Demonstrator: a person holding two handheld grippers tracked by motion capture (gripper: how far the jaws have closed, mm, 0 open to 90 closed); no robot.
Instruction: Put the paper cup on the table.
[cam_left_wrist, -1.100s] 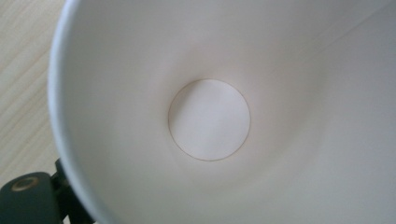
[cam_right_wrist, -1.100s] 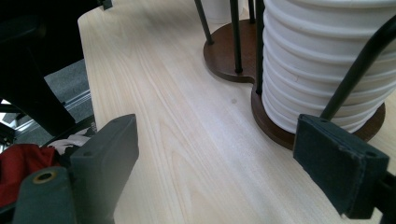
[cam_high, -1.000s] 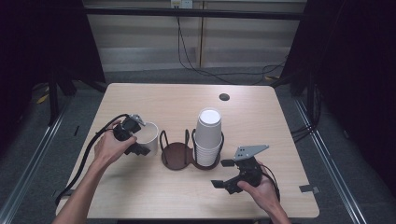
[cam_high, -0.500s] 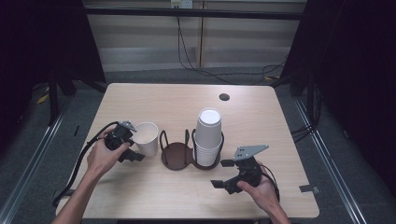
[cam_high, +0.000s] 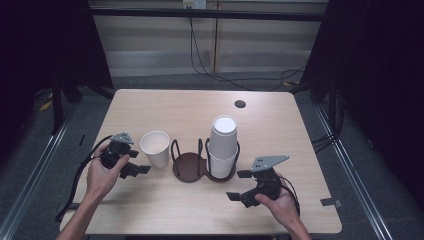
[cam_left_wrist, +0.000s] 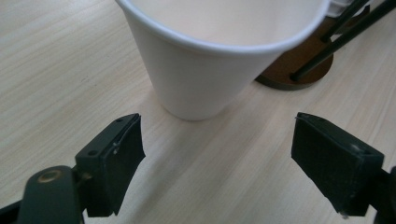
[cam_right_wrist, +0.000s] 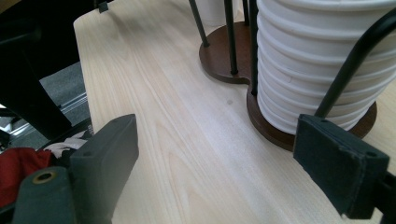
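Note:
A single white paper cup (cam_high: 155, 147) stands upright on the table, left of a brown two-ring cup holder (cam_high: 189, 166). The holder's right ring carries a tall stack of white cups (cam_high: 222, 145). My left gripper (cam_high: 137, 162) sits just left of the single cup, apart from it. In the left gripper view the cup (cam_left_wrist: 219, 60) rises just beyond the jaws. My left gripper (cam_left_wrist: 224, 135) is open; its jaws have just been closing with nothing between them. My right gripper (cam_high: 238, 185) rests near the front right, open and empty, facing the stack (cam_right_wrist: 317, 60) and holder (cam_right_wrist: 219, 51).
A dark round hole (cam_high: 240, 104) marks the wooden table (cam_high: 280, 130) near its far edge. A black cable (cam_high: 80, 172) trails from the left gripper off the table's left front. A small grey tag (cam_high: 330, 202) lies by the right front corner.
My left gripper has drawn back leftward from the single cup, which stays standing where it was. The right gripper has not moved.

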